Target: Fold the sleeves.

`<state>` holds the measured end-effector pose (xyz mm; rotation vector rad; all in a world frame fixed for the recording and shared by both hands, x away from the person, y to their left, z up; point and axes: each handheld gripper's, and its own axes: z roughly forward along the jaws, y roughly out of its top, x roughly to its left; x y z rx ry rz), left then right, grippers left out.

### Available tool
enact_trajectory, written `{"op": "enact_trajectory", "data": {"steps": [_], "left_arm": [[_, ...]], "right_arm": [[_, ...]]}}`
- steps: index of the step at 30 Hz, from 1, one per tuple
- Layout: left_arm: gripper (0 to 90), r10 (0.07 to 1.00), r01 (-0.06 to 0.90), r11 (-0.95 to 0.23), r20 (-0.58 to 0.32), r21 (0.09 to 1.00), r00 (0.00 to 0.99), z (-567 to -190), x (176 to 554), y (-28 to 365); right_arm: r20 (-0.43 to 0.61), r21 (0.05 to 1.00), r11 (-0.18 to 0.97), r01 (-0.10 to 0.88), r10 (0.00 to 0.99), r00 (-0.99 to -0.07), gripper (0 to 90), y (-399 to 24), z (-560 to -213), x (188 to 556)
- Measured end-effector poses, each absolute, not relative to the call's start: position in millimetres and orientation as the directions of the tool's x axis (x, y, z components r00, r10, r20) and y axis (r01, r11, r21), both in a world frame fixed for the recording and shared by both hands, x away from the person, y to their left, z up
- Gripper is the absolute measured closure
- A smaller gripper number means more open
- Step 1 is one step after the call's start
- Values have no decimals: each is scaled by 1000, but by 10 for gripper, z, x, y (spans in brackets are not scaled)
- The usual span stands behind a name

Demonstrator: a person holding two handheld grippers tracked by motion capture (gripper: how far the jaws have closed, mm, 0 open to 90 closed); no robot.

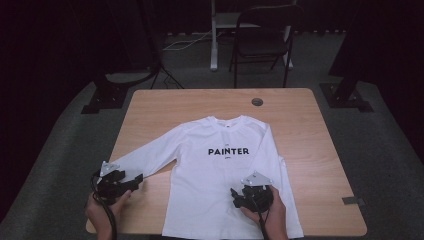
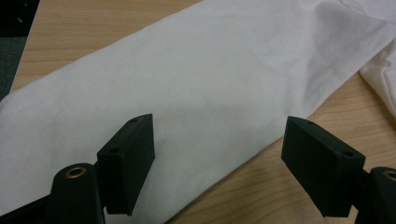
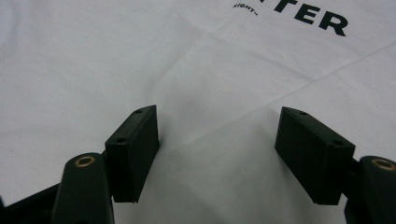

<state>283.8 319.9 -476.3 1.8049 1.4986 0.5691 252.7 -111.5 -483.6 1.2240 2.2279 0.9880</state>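
A white long-sleeved shirt (image 1: 220,170) with the black word PAINTER lies face up on the wooden table (image 1: 295,125). Its left sleeve (image 1: 150,152) stretches out toward the table's left edge; the other sleeve lies folded along the body. My left gripper (image 1: 137,181) hovers at the end of that left sleeve (image 2: 187,93), jaws open, nothing between them (image 2: 217,163). My right gripper (image 1: 237,197) stands open over the shirt's lower front (image 3: 140,70), just below the lettering (image 3: 322,18), holding nothing (image 3: 217,154).
A black folding chair (image 1: 262,37) and a white desk leg (image 1: 214,35) stand beyond the table's far edge. A round cable hole (image 1: 257,102) sits near the far edge. A small grey tab (image 1: 353,201) lies at the right front corner.
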Motion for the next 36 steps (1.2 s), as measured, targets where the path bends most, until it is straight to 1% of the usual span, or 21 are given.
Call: {"op": "enact_trajectory", "data": {"steps": [6, 14, 20, 25, 31, 33, 36], "left_arm": [[265, 966, 659, -91, -95, 746, 241, -4758, 2753, 3110], [265, 958, 671, -107, -105, 733, 267, -4742, 2641, 2957], [265, 947, 675, -168, -74, 719, 314, -4730, 2499, 2758], [264, 941, 671, -195, -56, 715, 333, -4730, 2474, 2672], [263, 931, 688, -186, -98, 702, 352, -4701, 2499, 2724], [263, 936, 689, -182, -91, 702, 340, -4671, 2508, 2808], [263, 943, 681, -123, -129, 722, 307, -4609, 2500, 3012]], "right_arm": [[-17, 747, 362, 557, 848, -529, 293, -1115, -4835, 2527], [-17, 747, 362, 557, 848, -529, 294, -1115, -4835, 2528], [-16, 747, 362, 557, 848, -530, 294, -1116, -4835, 2528], [-18, 748, 363, 556, 849, -529, 293, -1112, -4836, 2526], [-17, 748, 363, 556, 848, -529, 294, -1114, -4835, 2527], [-17, 747, 362, 557, 848, -529, 294, -1114, -4835, 2527], [-17, 748, 362, 557, 849, -529, 294, -1114, -4835, 2527]]}}
